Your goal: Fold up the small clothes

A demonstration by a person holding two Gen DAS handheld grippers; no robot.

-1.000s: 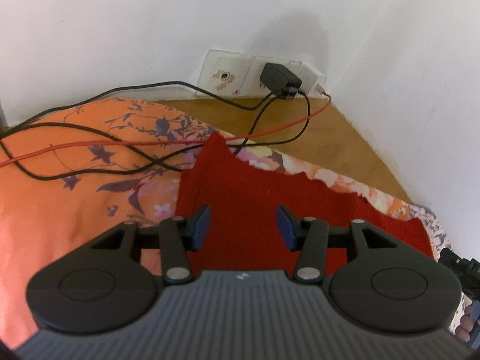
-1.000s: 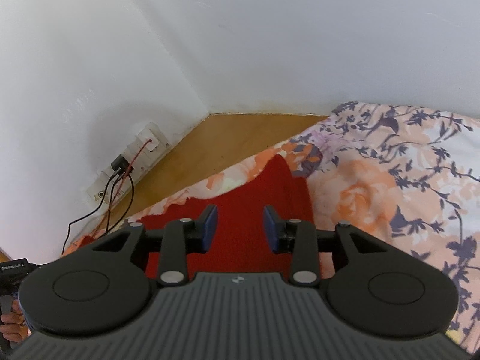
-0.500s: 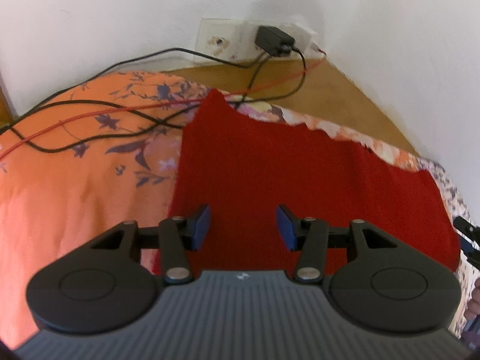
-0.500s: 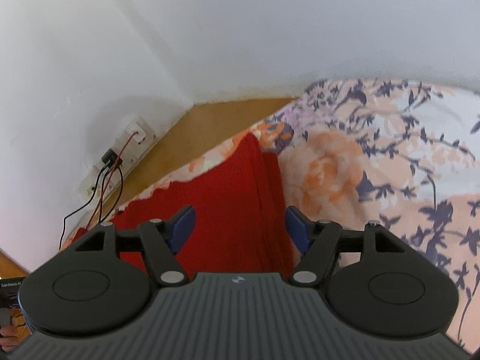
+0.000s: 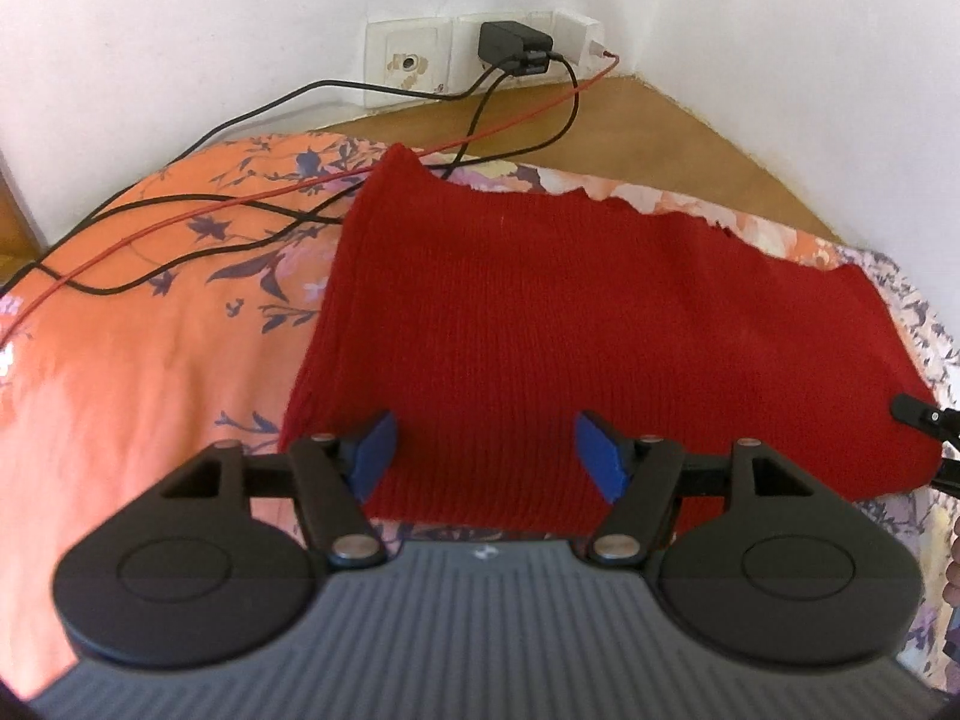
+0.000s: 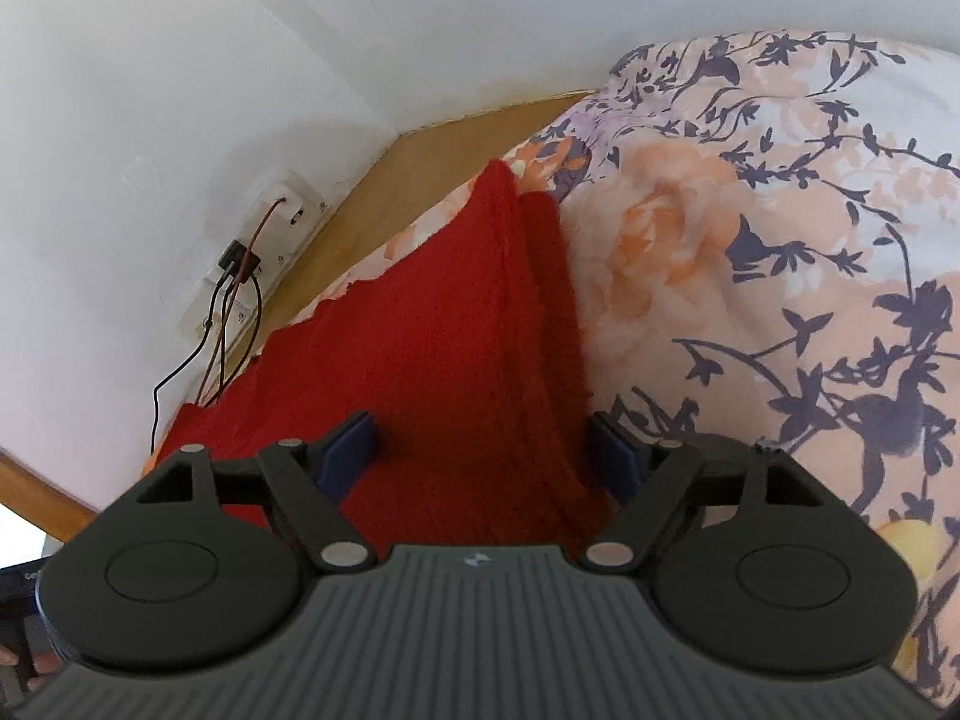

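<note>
A red knitted garment (image 5: 600,324) is lying spread flat on a floral bedsheet (image 5: 150,348), close to the corner of the room where two white walls are meeting. Its far edge is running along the mattress edge, next to a strip of wooden floor (image 5: 660,132). Black cables (image 5: 252,222) and a red cable (image 5: 180,216) are trailing across the orange part of the sheet, passing just beside the garment's far left corner and rising to a black charger (image 5: 513,48) plugged into a wall socket strip (image 5: 474,54).

The left gripper (image 5: 486,456) is hovering over the garment's near edge, its blue pads (image 5: 375,450) standing wide apart with nothing between them. The right gripper (image 6: 486,456) is hanging above the garment's (image 6: 444,372) right side, where a layered edge is showing; its jaws are also spread wide, straddling that edge without clamping it. A fingertip (image 6: 24,660) is showing at the lower left of the right wrist view.
</note>
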